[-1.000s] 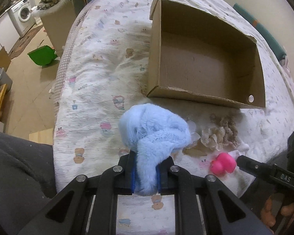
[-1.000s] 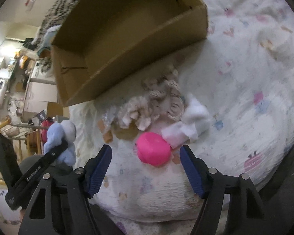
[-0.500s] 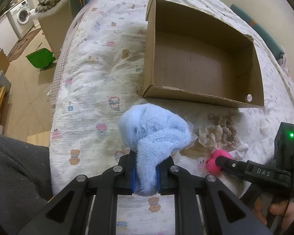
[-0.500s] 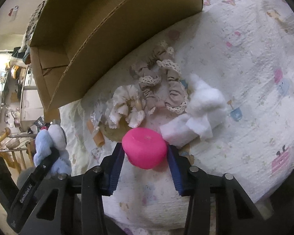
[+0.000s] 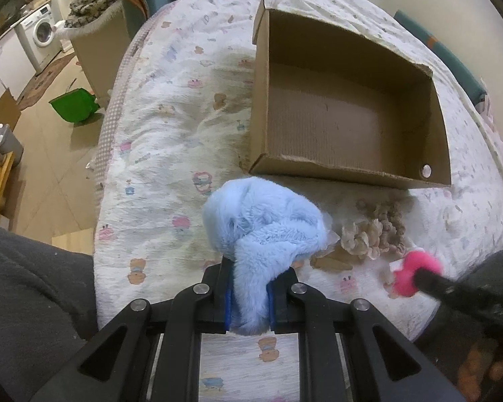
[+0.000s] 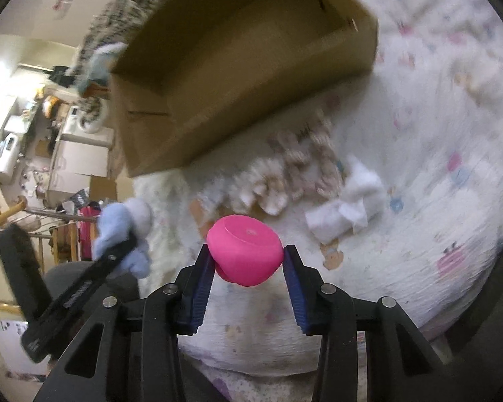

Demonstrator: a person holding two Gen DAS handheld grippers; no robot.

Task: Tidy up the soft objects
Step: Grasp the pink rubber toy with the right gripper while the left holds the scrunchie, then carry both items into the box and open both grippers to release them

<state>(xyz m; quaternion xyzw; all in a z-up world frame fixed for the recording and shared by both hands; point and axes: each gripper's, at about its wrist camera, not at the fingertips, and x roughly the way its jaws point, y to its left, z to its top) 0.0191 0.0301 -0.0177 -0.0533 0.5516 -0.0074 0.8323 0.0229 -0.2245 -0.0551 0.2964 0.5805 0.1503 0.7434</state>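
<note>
My left gripper (image 5: 249,293) is shut on a fluffy light blue plush (image 5: 265,227) and holds it above the bed, short of the open cardboard box (image 5: 348,171). My right gripper (image 6: 248,261) is shut on a pink soft ball (image 6: 244,254) and holds it lifted off the quilt; the ball also shows in the left wrist view (image 5: 415,274). Beige scrunchies (image 5: 375,234) lie on the quilt in front of the box, blurred in the right wrist view (image 6: 295,174). A white fluffy piece (image 6: 348,201) lies beside them. The blue plush shows at left in the right wrist view (image 6: 124,231).
The box (image 6: 251,77) stands on a patterned white quilt (image 5: 171,154) and shows no items inside. The bed edge drops to the floor at left, where a green dustpan (image 5: 73,105) and a washing machine (image 5: 40,37) stand. My dark-clothed leg (image 5: 33,301) is at lower left.
My right gripper closed on the pink ball and lifted it off the quilt. The left gripper, still holding the blue plush, shifted slightly relative to the box.
</note>
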